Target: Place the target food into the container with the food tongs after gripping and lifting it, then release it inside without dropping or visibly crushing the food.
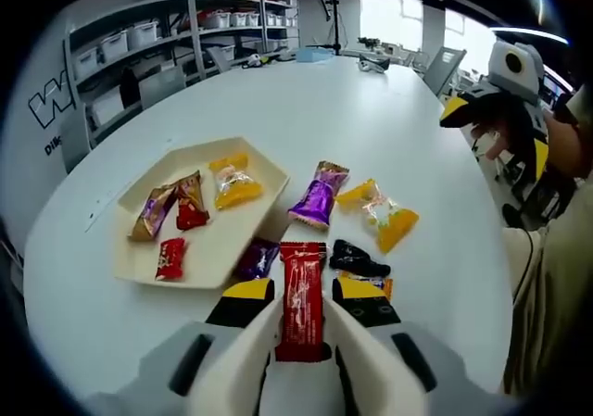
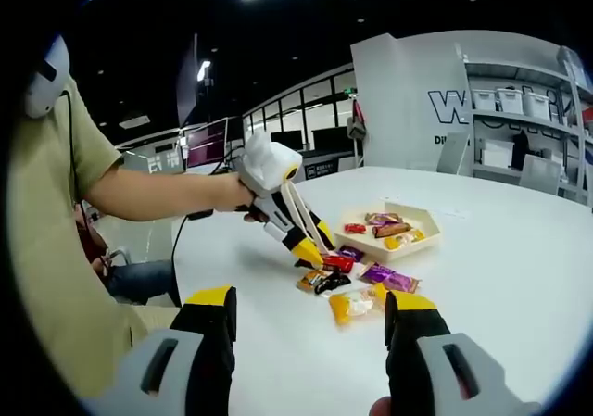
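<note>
The left hand-held gripper (image 1: 303,312) clamps a long red foil snack bar (image 1: 301,297) just short of the cream hexagonal tray (image 1: 139,268) on the white bench (image 1: 371,119), while the right hand-held gripper (image 2: 310,309) hovers, jaws apart.

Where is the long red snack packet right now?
In the left gripper view, the red packet sits between the left gripper jaws, just off the tray's near edge, beside a purple wrapper.

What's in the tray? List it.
The tray holds four wrapped snacks: a brown one, a dark red one, a yellow one and a small red one. Nothing shows beneath them.
</note>
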